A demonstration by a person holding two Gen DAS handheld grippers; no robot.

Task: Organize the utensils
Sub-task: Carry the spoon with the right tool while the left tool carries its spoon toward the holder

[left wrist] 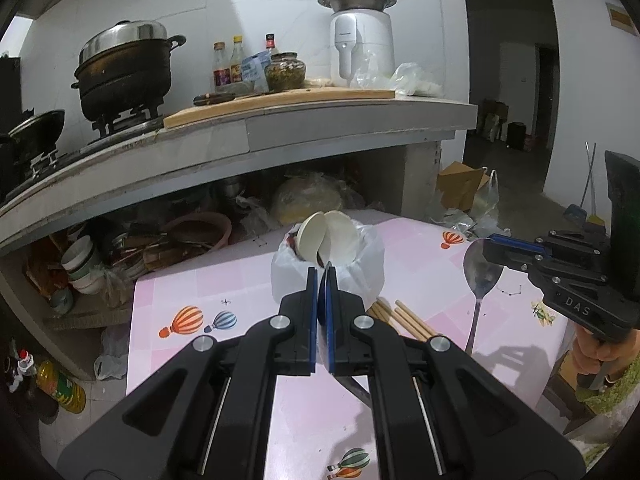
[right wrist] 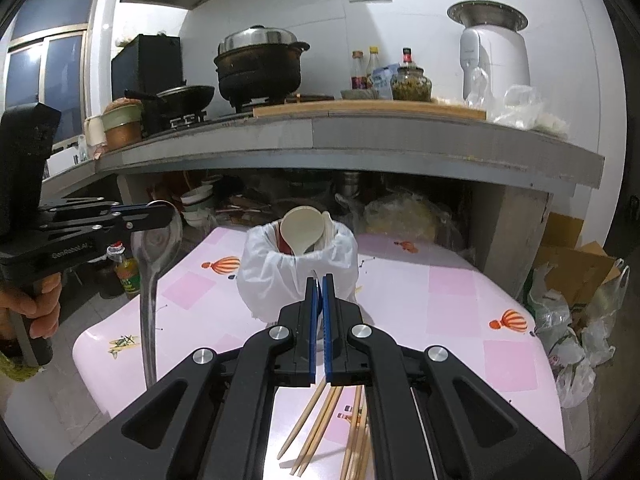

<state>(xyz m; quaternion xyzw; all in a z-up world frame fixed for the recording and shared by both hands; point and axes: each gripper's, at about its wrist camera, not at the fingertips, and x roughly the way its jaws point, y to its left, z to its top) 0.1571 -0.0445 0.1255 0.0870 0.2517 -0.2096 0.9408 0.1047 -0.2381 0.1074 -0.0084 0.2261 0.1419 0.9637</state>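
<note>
Your left gripper (left wrist: 322,276) has its fingers closed, and the right wrist view shows them pinching the bowl of a steel spoon (right wrist: 154,248), with the handle hanging straight down above the near left part of the pink table (right wrist: 440,292). Your right gripper (right wrist: 319,280) is likewise closed. The left wrist view shows its fingers clamped on the bowl of a second steel spoon (left wrist: 482,272), also with the handle down and clear of the table. A hand (right wrist: 36,308) grips the left handle at the frame edge. Directly beneath the right gripper, several wooden chopsticks (right wrist: 316,420) lie loose on the table, fanned out and partly hidden by the gripper body. Beyond both grippers, near the table's middle, stands a holder wrapped in a white plastic bag (right wrist: 296,272). Pale ladle-type spoons (right wrist: 298,228) stand upright in it. Behind the table, a raised grey counter (right wrist: 360,140) carries a black pot (right wrist: 258,68) with a steel lid, bottles (right wrist: 366,68) and a white appliance (right wrist: 494,60).
</note>
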